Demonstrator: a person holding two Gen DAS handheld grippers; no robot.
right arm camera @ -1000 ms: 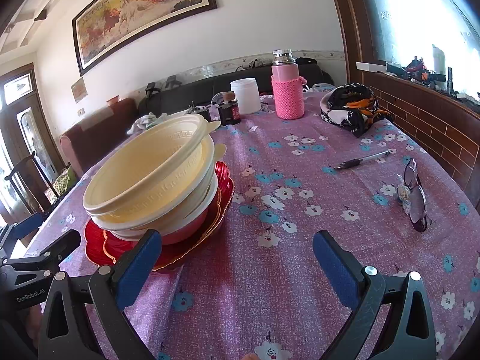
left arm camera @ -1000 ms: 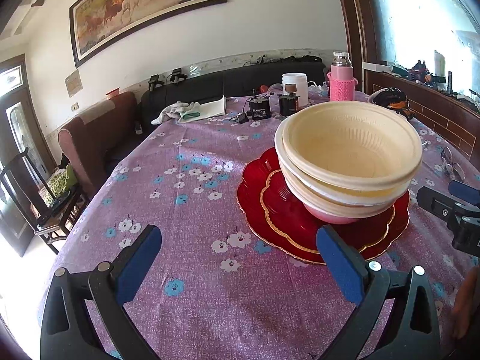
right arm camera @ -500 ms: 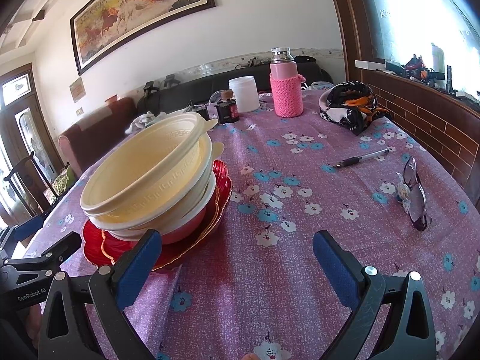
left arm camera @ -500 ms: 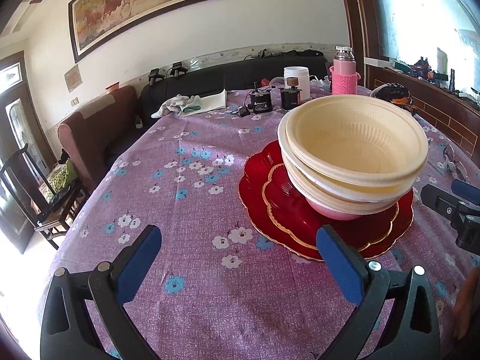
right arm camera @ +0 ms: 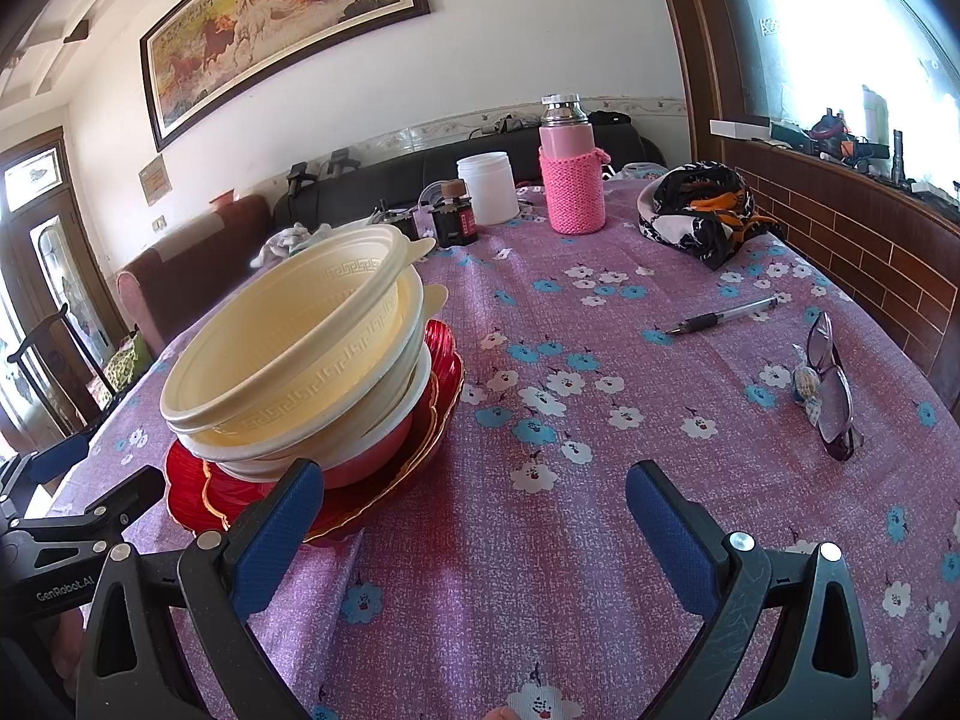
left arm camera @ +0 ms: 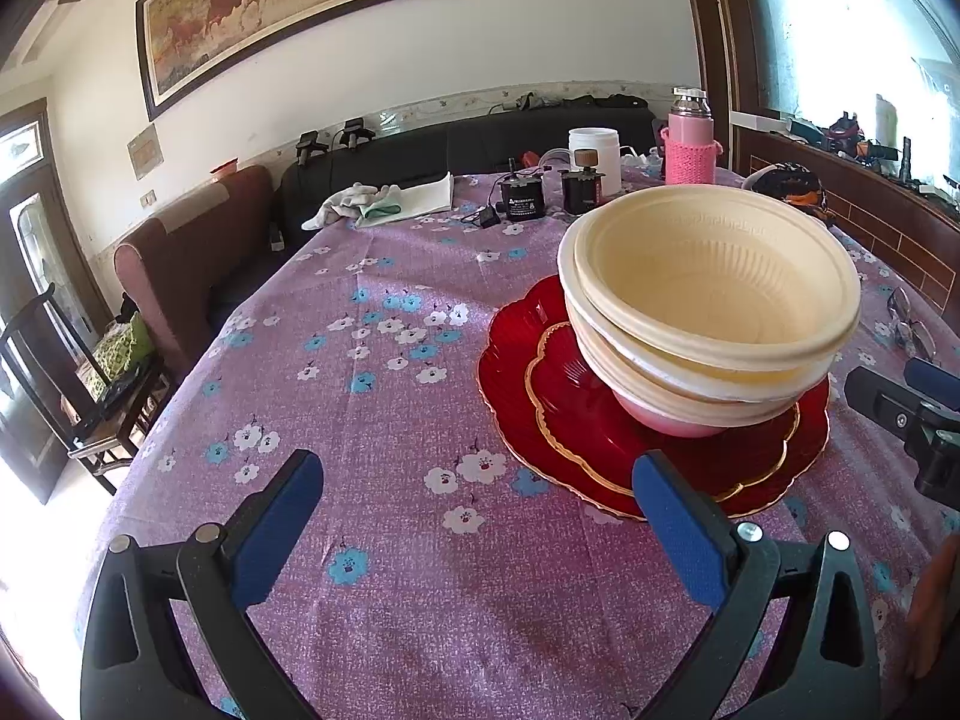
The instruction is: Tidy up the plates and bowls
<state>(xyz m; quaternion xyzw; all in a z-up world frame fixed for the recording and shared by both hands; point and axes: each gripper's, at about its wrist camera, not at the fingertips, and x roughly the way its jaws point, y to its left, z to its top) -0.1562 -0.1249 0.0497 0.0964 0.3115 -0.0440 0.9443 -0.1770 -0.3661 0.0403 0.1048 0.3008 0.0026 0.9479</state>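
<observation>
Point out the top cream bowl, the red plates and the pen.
top cream bowl (left arm camera: 708, 294): left wrist view, inner wall.
red plates (left arm camera: 570, 414): left wrist view, bare upper surface.
pen (right arm camera: 720, 317): right wrist view, mid-barrel.

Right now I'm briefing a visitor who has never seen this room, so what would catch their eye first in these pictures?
First, the leaning stack of cream bowls over a pink bowl, set on scalloped red plates with gold rims, on the purple flowered tablecloth. Next, the pink knit-sleeved flask at the table's far end, with a horse painting on the wall behind. Both grippers hang open and empty in front.
</observation>
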